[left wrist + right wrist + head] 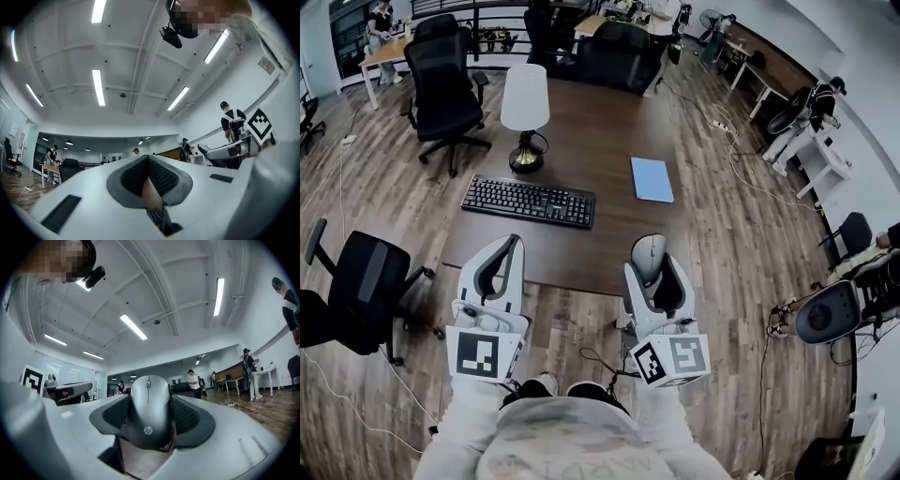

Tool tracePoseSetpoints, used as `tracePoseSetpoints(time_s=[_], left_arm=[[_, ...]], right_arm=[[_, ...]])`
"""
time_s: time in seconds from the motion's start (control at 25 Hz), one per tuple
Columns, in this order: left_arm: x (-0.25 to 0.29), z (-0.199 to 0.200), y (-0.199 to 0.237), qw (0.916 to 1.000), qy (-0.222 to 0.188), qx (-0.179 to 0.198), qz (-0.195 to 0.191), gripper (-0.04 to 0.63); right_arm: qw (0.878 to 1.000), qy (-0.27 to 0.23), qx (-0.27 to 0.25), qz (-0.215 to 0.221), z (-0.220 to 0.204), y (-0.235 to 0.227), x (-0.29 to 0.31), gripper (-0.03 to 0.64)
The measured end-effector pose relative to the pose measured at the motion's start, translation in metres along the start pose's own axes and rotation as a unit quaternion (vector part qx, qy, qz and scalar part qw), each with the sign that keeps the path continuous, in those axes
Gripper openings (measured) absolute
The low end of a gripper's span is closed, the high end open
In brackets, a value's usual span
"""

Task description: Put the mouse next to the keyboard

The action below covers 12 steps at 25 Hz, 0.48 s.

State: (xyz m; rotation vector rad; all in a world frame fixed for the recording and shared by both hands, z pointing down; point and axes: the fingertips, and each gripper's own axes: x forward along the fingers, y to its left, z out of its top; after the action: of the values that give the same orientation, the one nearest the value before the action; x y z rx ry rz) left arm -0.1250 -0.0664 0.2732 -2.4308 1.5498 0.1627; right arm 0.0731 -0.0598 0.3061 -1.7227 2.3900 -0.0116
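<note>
A grey mouse (650,251) with a scroll wheel is clamped between the jaws of my right gripper (650,246), held above the near edge of the dark brown table (609,244). In the right gripper view the mouse (149,416) fills the gap of the right gripper (149,401), its rear end toward the camera. The black keyboard (528,201) lies flat on the table, ahead and to the left. My left gripper (514,241) hovers over the near table edge in front of the keyboard, shut with nothing in it. Its pads (159,176) meet in the left gripper view.
A white-shaded lamp (525,111) stands behind the keyboard. A blue notebook (652,179) lies at the right of the table. Black office chairs (442,80) stand at the far side and one (358,286) at the near left. Cables run across the wooden floor.
</note>
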Motion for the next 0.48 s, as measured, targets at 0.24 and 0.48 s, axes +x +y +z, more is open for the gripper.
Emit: tracePoseSetpoints(time_s=[0.24, 0.48], left_arm=[[0.009, -0.008, 0.015, 0.9998, -0.001, -0.013, -0.012, 0.006], [0.023, -0.020, 0.022, 0.9995, 0.003, -0.023, -0.020, 0.006]], right_arm=[[1.000, 0.005, 0.000, -0.013, -0.005, 0.008, 0.012, 0.298], [1.000, 0.012, 0.004, -0.026, -0.012, 0.004, 0.021, 0.298]])
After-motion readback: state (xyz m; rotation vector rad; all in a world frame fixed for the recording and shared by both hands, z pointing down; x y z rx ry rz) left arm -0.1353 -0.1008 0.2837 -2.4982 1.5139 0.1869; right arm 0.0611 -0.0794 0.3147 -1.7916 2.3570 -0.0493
